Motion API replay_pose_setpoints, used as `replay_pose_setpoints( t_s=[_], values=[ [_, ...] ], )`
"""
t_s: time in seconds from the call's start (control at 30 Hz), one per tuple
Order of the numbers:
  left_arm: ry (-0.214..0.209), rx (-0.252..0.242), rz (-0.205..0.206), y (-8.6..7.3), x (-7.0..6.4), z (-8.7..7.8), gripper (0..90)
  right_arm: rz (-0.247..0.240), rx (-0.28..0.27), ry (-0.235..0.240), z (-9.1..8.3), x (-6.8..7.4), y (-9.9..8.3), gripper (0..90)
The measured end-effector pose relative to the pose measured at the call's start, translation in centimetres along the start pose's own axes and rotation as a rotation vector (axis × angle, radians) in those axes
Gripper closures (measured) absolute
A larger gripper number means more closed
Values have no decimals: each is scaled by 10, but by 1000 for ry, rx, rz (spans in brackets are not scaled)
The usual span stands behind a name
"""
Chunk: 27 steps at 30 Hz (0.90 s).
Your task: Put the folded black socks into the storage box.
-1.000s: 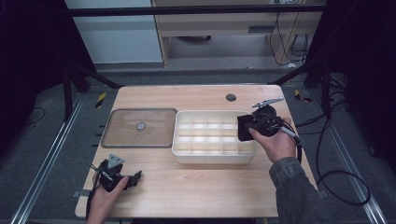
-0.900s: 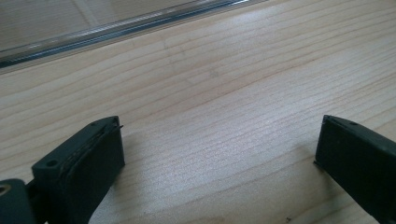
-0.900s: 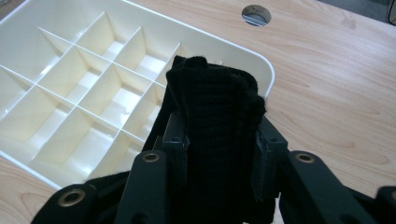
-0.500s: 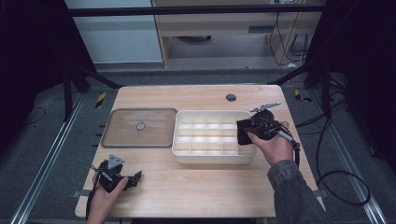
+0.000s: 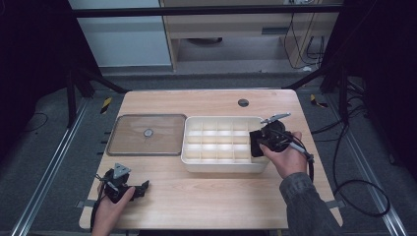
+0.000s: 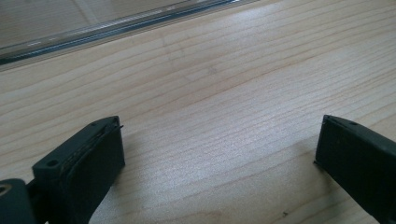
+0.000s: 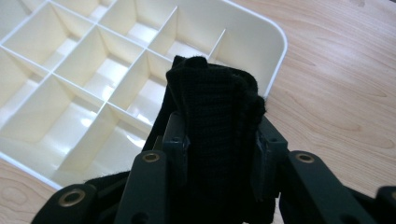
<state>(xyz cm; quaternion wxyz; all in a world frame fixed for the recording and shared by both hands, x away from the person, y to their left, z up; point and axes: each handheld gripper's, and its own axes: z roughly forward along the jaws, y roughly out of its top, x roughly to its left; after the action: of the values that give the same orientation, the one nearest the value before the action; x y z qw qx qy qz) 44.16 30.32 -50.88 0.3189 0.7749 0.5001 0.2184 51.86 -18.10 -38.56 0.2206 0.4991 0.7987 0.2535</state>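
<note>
Gripping folded black cloth [image 7: 215, 116], right claw [image 7: 217, 140] over unlabelled divided tray [image 7: 275, 51].

Left gripper [image 6: 219, 154] fingers [image 6: 88, 158] spread wide over bare table [image 6: 224, 84]; lid edge [image 6: 116, 23] beyond.

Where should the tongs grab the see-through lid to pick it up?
Probably the small round knob in the middle of the clear lid. The lid lies flat on the table, so its edges offer little to pinch. Come straight down from above with the left tongs, which are open and nearest.
</note>
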Motion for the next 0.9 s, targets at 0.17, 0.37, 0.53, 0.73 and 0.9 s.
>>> replay_pose_setpoints(
  t_s=[0.17, 0.37, 0.53, 0.73, 0.9],
  values=[
    [1, 0, 2, 0, 0, 0, 3, -23, 18, -14, 6, 5, -2, 645],
    [0, 1, 1, 0, 0, 0, 3, -53, 55, -41, 15, 10, -6, 645],
    [0, 0, 2, 0, 0, 0, 3, -45, 64, -38, 20, 10, -9, 646],
    [0, 0, 0, 0, 0, 0, 3, -50, 76, -30, 24, 13, -12, 647],
    [0, 0, 2, 0, 0, 0, 3, -47, 88, -23, 28, 16, -16, 649]
  ],
)
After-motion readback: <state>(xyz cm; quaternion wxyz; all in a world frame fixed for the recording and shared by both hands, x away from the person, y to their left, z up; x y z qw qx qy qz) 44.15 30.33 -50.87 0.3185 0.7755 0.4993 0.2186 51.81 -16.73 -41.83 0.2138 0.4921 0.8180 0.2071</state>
